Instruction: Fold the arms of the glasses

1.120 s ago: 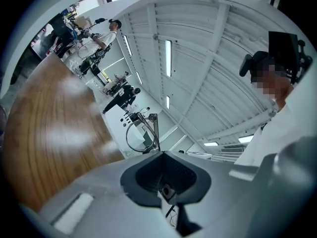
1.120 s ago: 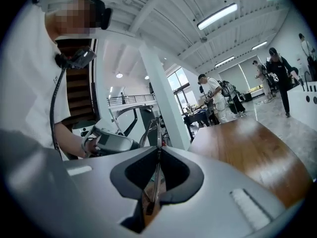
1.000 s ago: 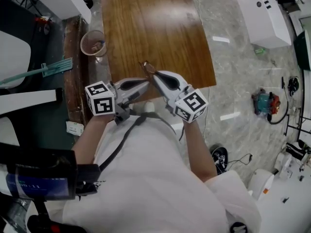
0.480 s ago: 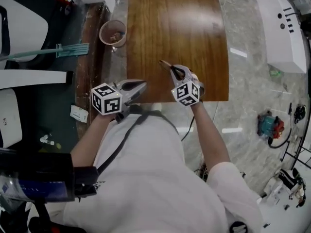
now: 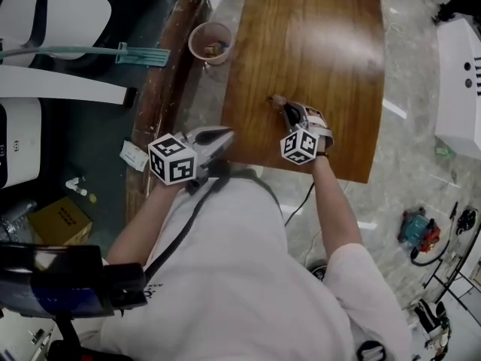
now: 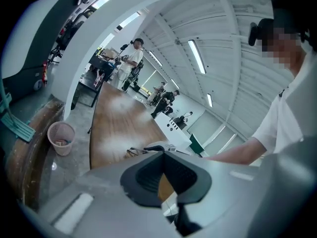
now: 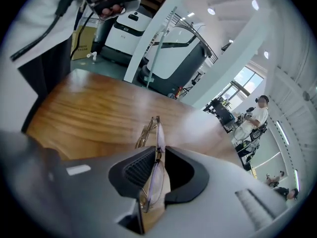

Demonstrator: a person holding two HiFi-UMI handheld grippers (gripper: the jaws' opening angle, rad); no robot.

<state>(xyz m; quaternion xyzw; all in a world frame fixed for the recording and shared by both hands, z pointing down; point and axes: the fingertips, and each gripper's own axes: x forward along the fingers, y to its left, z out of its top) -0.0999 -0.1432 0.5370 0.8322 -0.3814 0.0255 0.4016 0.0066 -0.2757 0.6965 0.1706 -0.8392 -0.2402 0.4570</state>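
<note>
Thin gold-rimmed glasses: arms look folded flat. My right gripper has just been opening, frame loose between its jaws, low over the brown wooden desk. My left gripper is clenched on nothing. Only set-down left, I judge.

The glasses are over the table's near end; a bin sits on the floor beside the table's left edge.

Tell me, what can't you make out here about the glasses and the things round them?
- Glasses: the head view shows only a tip beyond the right gripper; the right gripper view has them edge-on between its jaws, which have just been opening, so whether the arms are folded is unclear.
- Bin: contents too small in the head view.
- Table: far end cut off by the head view's top edge.
</note>
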